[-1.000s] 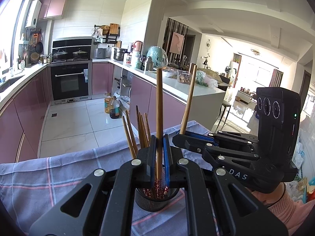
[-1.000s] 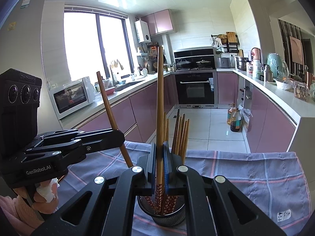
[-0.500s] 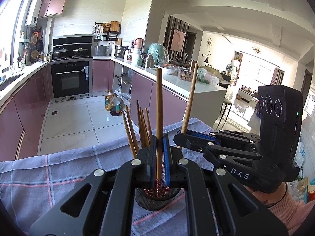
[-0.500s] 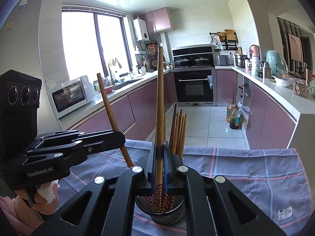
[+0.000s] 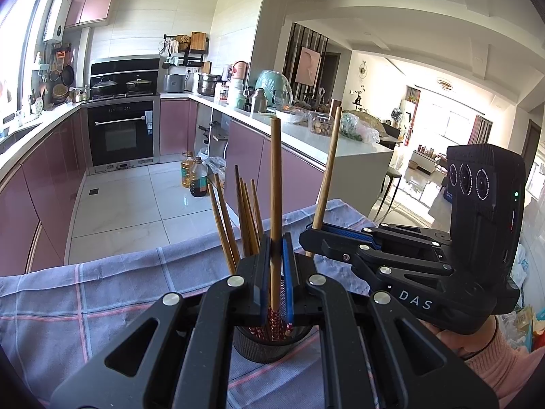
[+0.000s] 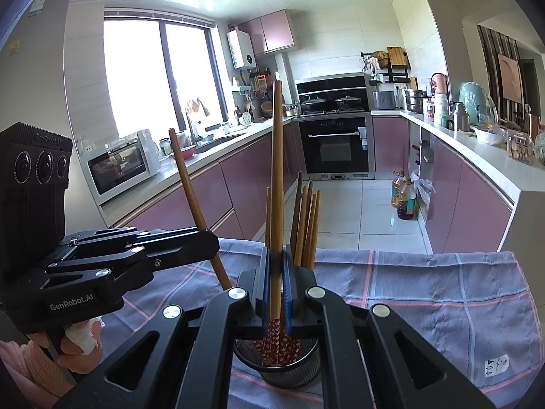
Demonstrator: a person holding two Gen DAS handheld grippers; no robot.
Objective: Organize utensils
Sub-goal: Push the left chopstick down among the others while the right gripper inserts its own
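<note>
A dark mesh holder [image 5: 269, 344] [image 6: 277, 364] stands on a blue-grey checked cloth [image 5: 85, 306] [image 6: 442, 289], with several wooden chopsticks [image 5: 245, 218] [image 6: 306, 218] upright in it. My left gripper [image 5: 275, 272] is shut on one upright chopstick [image 5: 275, 187] whose red-patterned end reaches into the holder. My right gripper [image 6: 276, 283] is shut on another upright chopstick [image 6: 276, 170], its patterned end also in the holder. Each gripper shows in the other's view: the right gripper [image 5: 316, 235] with its chopstick [image 5: 327, 170], the left gripper [image 6: 211, 242] with its chopstick [image 6: 187, 184].
The cloth's far edge drops to a tiled kitchen floor [image 5: 129, 211]. Purple cabinets, an oven [image 6: 335, 146], a microwave [image 6: 119, 167] and a cluttered counter [image 5: 306, 126] surround it. Oil bottles [image 6: 403, 197] stand on the floor. A person's hands in pink sleeves [image 5: 504, 368] hold both grippers.
The left wrist view has shifted slightly. Both grippers keep their chopsticks upright over the holder as before.
</note>
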